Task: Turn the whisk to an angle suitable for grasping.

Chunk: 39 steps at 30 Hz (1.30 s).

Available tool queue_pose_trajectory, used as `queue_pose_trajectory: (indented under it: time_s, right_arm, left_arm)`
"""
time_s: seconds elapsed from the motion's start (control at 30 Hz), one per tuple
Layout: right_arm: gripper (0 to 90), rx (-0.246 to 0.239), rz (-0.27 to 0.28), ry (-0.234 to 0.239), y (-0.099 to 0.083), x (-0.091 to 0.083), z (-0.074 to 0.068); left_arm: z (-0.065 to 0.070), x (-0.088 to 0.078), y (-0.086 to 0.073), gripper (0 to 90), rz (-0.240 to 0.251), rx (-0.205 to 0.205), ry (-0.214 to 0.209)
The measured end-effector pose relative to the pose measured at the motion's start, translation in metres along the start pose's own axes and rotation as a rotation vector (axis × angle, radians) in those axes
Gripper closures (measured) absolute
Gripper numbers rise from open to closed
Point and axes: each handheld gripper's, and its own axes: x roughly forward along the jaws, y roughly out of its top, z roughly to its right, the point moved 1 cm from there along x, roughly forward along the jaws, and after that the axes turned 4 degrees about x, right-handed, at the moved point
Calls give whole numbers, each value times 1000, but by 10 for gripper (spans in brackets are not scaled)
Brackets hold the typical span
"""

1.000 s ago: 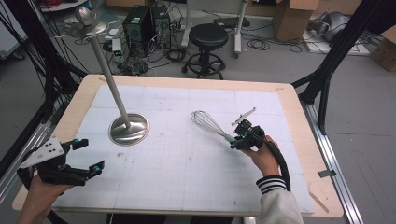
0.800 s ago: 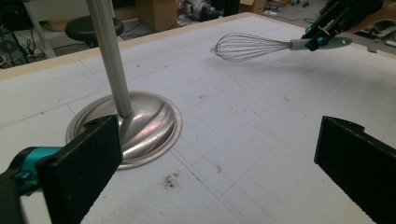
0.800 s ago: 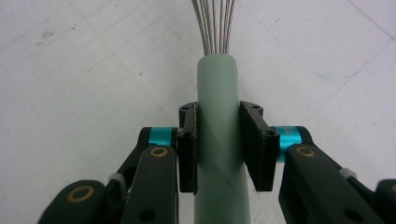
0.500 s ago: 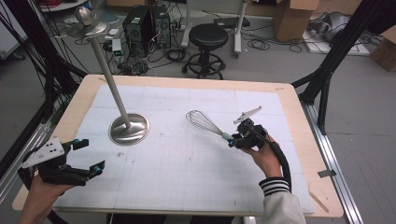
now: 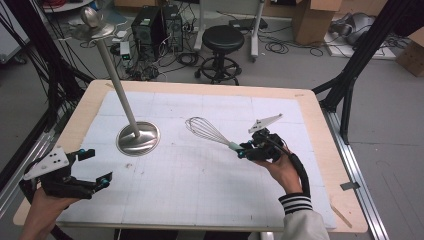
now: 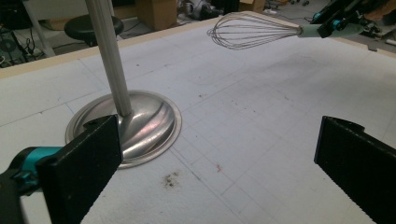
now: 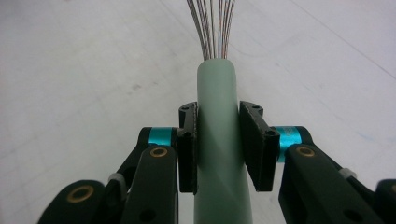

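The high view looks forward and down from above the person's side onto the whole table (image 5: 310, 107), with the floor beyond. The left gripper view sits low near the table's left front, facing across the mat toward the stand (image 6: 123, 121) close by and the whisk (image 6: 254, 30) farther off. The right gripper view looks along the whisk's handle at very close range. All three views share the whisk.

Wooden table (image 5: 320, 125) under a white gridded mat (image 5: 200, 185), with a steel stand's round base (image 5: 138, 138) on it.
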Motion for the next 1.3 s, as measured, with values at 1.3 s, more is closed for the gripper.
queue_pose_trajectory:
  time_s: [1.3]
  right_arm:
    - [693,-308,-32,383,5,68,-88]
  left_arm:
    - [3,3,1,17,-7,13,-19]
